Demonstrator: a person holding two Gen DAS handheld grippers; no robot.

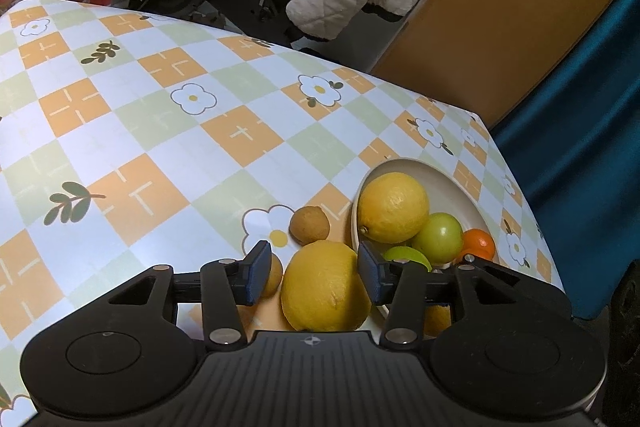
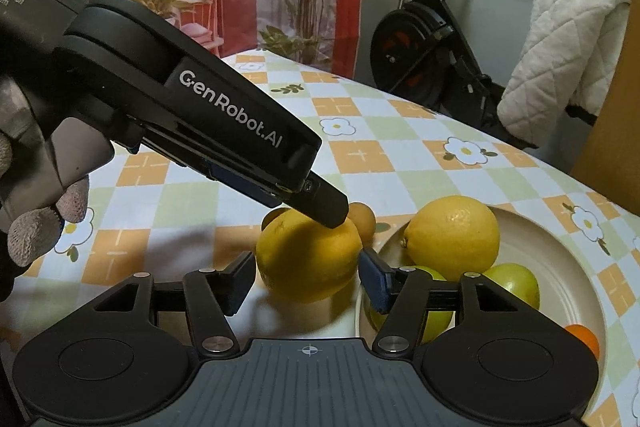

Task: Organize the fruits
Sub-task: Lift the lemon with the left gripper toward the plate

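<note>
Both grippers, L (image 1: 313,273) & R (image 2: 307,281), jaws spread, straddle the table lemon (image 2: 308,257) at lower centre w/o pinching; operator should let one release, other centre pads, then lift into bowl (image 2: 560,259) at right.

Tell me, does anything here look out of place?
Mostly the fruit outside the bowl: a big lemon and two small brownish fruits lie on the tablecloth beside it, while another lemon and green fruits sit inside. Nothing looks spilled or damaged.

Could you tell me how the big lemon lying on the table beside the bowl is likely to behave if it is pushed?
The lemon on the table looks rounded, so it would probably roll, perhaps toward the bowl. Its rind appears dimpled, likely giving the pads grip. It looks firm, not fragile.
</note>
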